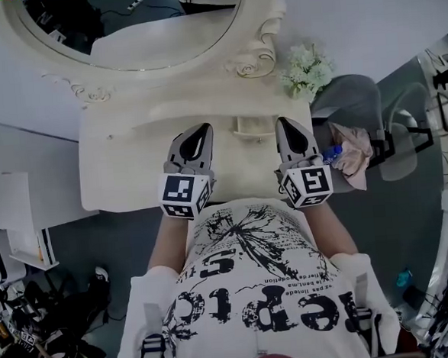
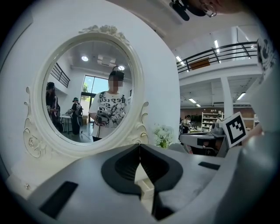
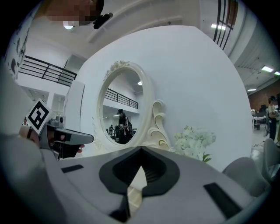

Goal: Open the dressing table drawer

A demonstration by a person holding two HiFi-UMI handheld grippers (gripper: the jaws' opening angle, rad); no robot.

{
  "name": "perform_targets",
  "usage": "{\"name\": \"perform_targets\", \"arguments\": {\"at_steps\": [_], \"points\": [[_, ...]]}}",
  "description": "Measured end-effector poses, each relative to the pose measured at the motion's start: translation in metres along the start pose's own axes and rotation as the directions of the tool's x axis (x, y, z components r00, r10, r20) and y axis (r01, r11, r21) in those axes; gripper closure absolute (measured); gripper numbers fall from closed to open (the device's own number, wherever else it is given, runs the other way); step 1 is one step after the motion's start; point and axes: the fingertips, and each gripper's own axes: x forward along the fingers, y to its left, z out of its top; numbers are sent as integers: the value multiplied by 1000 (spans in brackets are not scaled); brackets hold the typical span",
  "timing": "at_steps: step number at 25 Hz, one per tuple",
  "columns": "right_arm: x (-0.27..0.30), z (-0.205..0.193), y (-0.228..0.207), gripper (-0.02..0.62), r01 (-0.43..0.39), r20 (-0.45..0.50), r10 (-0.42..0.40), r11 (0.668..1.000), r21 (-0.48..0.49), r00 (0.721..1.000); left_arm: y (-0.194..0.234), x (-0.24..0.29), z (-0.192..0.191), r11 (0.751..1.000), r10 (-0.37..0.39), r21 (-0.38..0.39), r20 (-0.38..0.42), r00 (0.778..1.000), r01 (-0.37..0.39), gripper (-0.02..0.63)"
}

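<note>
The cream dressing table (image 1: 124, 170) stands under an oval mirror (image 1: 134, 47). A small cream drawer (image 1: 248, 125) juts out from the low shelf below the mirror, between my two grippers. My left gripper (image 1: 203, 128) hovers over the tabletop to the left of the drawer, shut, with nothing in it. My right gripper (image 1: 283, 121) hovers to the drawer's right, also shut and empty. In the left gripper view the jaw tips (image 2: 139, 145) meet, and the drawer's rim (image 2: 145, 184) shows through the gap below them. The right gripper view shows that gripper's tips (image 3: 141, 148) closed too.
White flowers (image 1: 307, 69) stand at the table's back right corner. A grey chair (image 1: 356, 100) with cloth and a blue item on it stands to the right of the table. Shelves and clutter line the floor at left and right. People are reflected in the mirror (image 2: 87, 96).
</note>
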Motion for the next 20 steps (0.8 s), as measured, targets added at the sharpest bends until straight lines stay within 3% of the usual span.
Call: {"name": "perform_targets", "arguments": {"at_steps": [20], "points": [[6, -11, 7, 578, -9, -31, 9, 1000, -5, 999, 1, 3, -5, 1000, -13, -25, -6, 1000, 12, 586]]}}
